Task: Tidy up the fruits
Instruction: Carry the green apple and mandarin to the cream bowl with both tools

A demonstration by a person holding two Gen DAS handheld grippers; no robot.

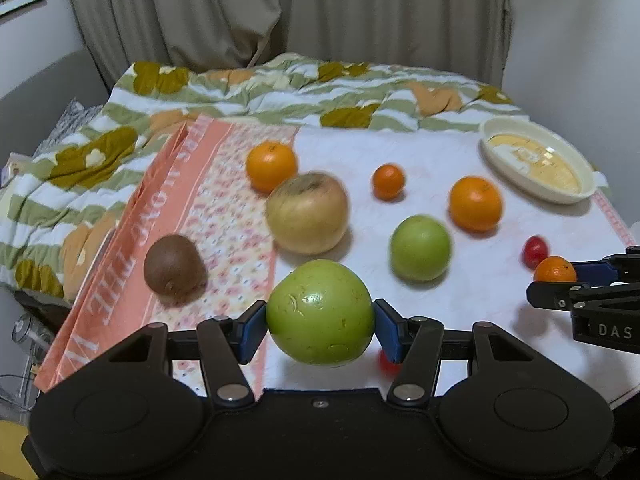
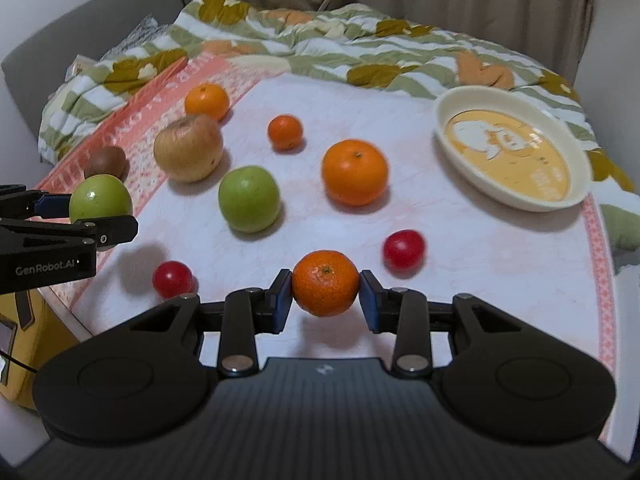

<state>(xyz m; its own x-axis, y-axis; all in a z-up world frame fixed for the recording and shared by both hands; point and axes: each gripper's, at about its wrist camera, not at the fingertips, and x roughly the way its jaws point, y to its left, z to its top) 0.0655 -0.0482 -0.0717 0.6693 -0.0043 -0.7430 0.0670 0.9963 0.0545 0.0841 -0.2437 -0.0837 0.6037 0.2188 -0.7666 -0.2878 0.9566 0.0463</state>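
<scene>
My left gripper (image 1: 320, 326) is shut on a green apple (image 1: 320, 312) and holds it above the table; it shows at the left of the right wrist view (image 2: 100, 200). My right gripper (image 2: 325, 300) is shut on a small mandarin (image 2: 325, 282), also lifted; it shows at the right of the left wrist view (image 1: 555, 270). On the cloth lie a second green apple (image 2: 249, 198), a yellowish apple (image 2: 188, 148), two oranges (image 2: 355, 172) (image 2: 207, 101), a small mandarin (image 2: 285, 132), a kiwi (image 2: 105, 161) and two red cherry tomatoes (image 2: 404, 250) (image 2: 173, 279).
A cream oval dish (image 2: 448, 112) with a yellow printed bottom stands at the back right. A pink-bordered cloth (image 2: 520, 260) covers the table. A striped floral quilt (image 2: 360, 56) lies behind, then curtains. The table's edge runs along the left and right.
</scene>
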